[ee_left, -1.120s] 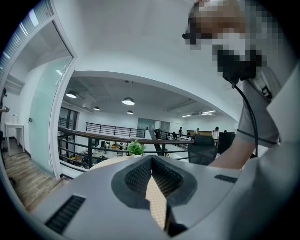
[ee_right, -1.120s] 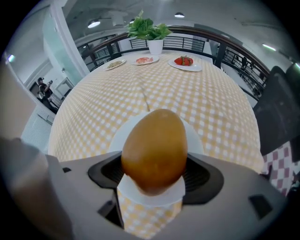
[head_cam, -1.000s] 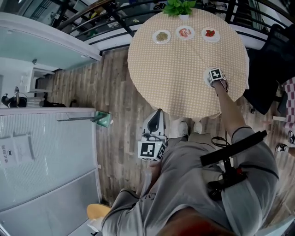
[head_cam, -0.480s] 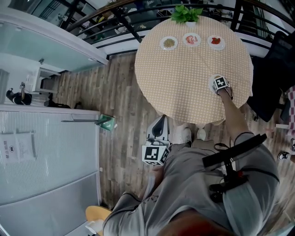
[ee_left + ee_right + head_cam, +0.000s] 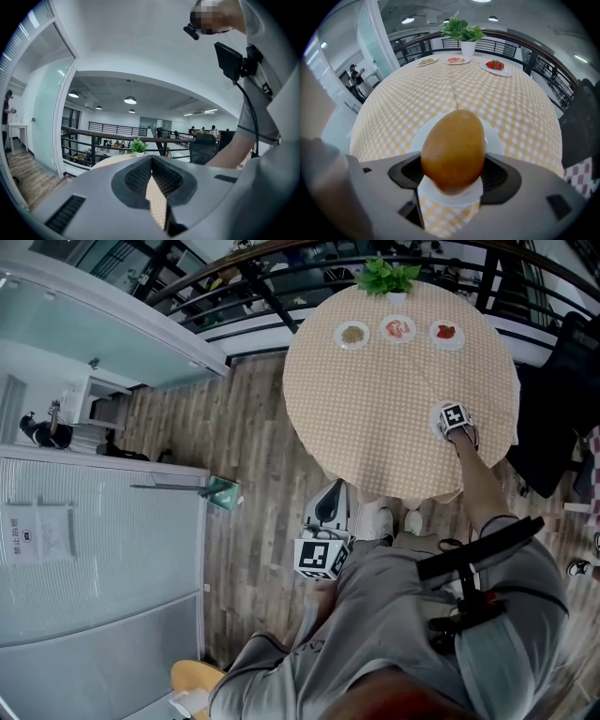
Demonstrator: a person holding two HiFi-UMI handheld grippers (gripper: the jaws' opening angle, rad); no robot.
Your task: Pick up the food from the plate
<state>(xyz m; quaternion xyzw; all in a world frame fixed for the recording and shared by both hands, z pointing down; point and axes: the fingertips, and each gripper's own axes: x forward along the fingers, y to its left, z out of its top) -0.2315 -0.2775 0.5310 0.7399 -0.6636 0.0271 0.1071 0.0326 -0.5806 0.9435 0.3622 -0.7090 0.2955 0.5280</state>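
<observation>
Food: golden-brown egg-shaped potato (image 5: 453, 149), centre of right gripper view, standing on end, smooth skin w/ faint specks.
Right tongs: right gripper (image 5: 453, 417) is clamped on the potato, w/ dark ribbed pads (image 5: 499, 174) pressing both its sides. In head view it's right of centre, near the table's near edge.
Plate under it: white round plate (image 5: 496, 138) sits directly behind & below the potato, w/ nothing else seen on it. Can't tell if the potato touches it or hangs just clear.
Table: round table w/ yellow-and-white checked cloth (image 5: 393, 110).
Far plates: a row of 3 along the far edge, top of right gripper view.
- left small plate (image 5: 426, 61): brownish-green bits.
- middle small plate (image 5: 456, 60): pink-red & white pieces.
- right small plate (image 5: 496, 66): bright red pieces.
Plant: leafy green plant in white pot (image 5: 465, 37), just behind the middle small plate, at the table's rim.
Left tongs: left gripper (image 5: 151, 161) has its jaws brought together at the tips, w/ nothing between them. In head view it's lower centre, off the table, beside the person's grey trouser leg (image 5: 394, 615) & over the wood-plank floor (image 5: 253, 474).
Surrounds: black railing (image 5: 281, 268) across the top of head view, black chair (image 5: 553, 399) at right edge, glass partition (image 5: 94, 334) upper left.
</observation>
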